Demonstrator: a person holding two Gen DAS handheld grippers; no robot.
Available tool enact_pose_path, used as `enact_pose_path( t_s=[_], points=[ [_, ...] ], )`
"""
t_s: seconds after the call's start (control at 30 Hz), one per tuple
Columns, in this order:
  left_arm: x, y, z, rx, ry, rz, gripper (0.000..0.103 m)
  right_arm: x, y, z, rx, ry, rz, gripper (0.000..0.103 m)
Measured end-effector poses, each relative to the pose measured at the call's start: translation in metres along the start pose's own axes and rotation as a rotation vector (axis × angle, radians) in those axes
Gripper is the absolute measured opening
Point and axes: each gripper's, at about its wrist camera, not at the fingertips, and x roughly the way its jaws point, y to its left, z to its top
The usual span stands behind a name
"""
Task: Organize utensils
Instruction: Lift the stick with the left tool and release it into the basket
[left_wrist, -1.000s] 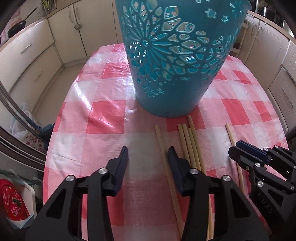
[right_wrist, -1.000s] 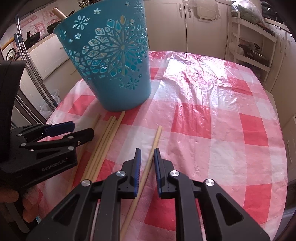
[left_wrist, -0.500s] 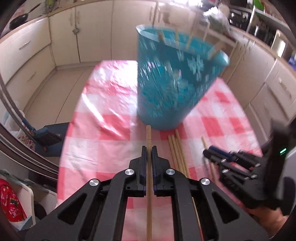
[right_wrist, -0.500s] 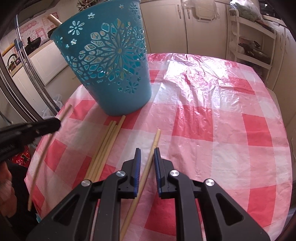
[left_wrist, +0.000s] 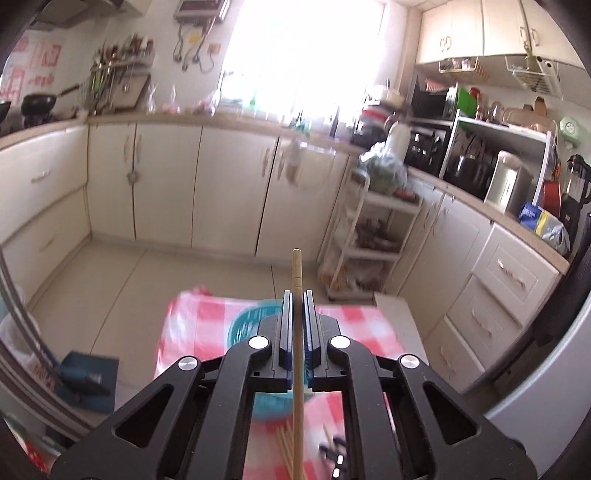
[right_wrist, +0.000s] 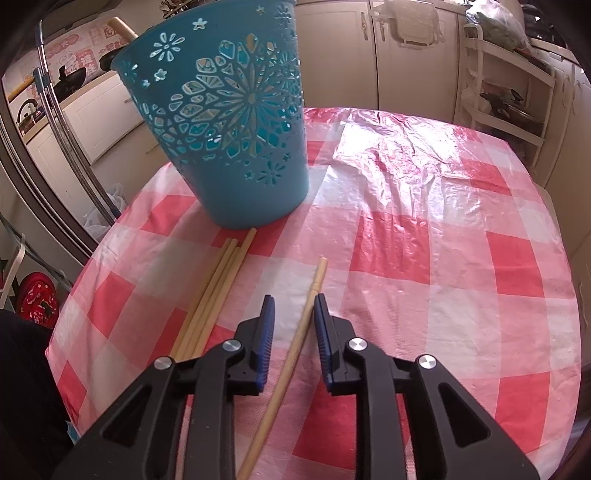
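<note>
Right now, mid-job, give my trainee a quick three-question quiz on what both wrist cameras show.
1. True or false: the left gripper is shut on a chopstick.
2. How many loose chopsticks lie bunched just in front of the blue basket? A) one B) four C) seven
3. Fill in: the single chopstick between the fingers of the right gripper lies on the checked ______.

Key:
1. True; the stick runs straight between the closed fingers and pokes out past their tips.
2. B.
3. Tablecloth. The right fingers have just been opening; the stick lies between them, seemingly ungripped.
</note>
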Motion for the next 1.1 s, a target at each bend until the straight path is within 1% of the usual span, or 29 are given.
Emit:
enact_pose_path(
  t_s=[0.07, 0.17, 0.23, 0.37, 0.5, 0.67, 0.77, 0.97, 1.1],
  points=[
    [0.010, -0.004, 0.014, -0.007, -0.040, 0.009, 0.005, 0.000, 0.000, 0.000, -0.002, 0.001, 0.008, 0.026],
    [0.030, -0.013, 0.028, 0.000, -0.101, 0.032, 0.005, 0.000, -0.003, 0.000, 0.011, 0.000, 0.026, 0.027],
    [0.040, -0.015, 0.035, -0.002, -0.127, 0.050, 0.005, 0.001, -0.008, 0.001, 0.034, -0.001, 0.048, 0.027],
    [0.064, -0.015, 0.044, -0.016, -0.159, 0.085, 0.005, 0.001, -0.012, 0.002, 0.052, -0.003, 0.067, 0.027],
    [0.086, -0.011, 0.042, -0.023, -0.167, 0.105, 0.005, 0.001, -0.014, 0.002, 0.055, -0.003, 0.073, 0.027],
    [0.111, -0.005, 0.026, -0.023, -0.149, 0.137, 0.005, 0.002, -0.019, 0.003, 0.081, -0.004, 0.101, 0.027],
    [0.119, -0.002, 0.013, -0.018, -0.129, 0.151, 0.005, 0.002, -0.020, 0.003, 0.088, -0.005, 0.109, 0.027],
    [0.128, -0.001, -0.012, 0.013, -0.038, 0.156, 0.005, 0.001, -0.020, 0.003, 0.090, -0.005, 0.109, 0.027],
    [0.122, 0.003, -0.024, 0.012, 0.023, 0.167, 0.006, 0.001, -0.018, 0.003, 0.085, -0.005, 0.104, 0.027]
  ],
)
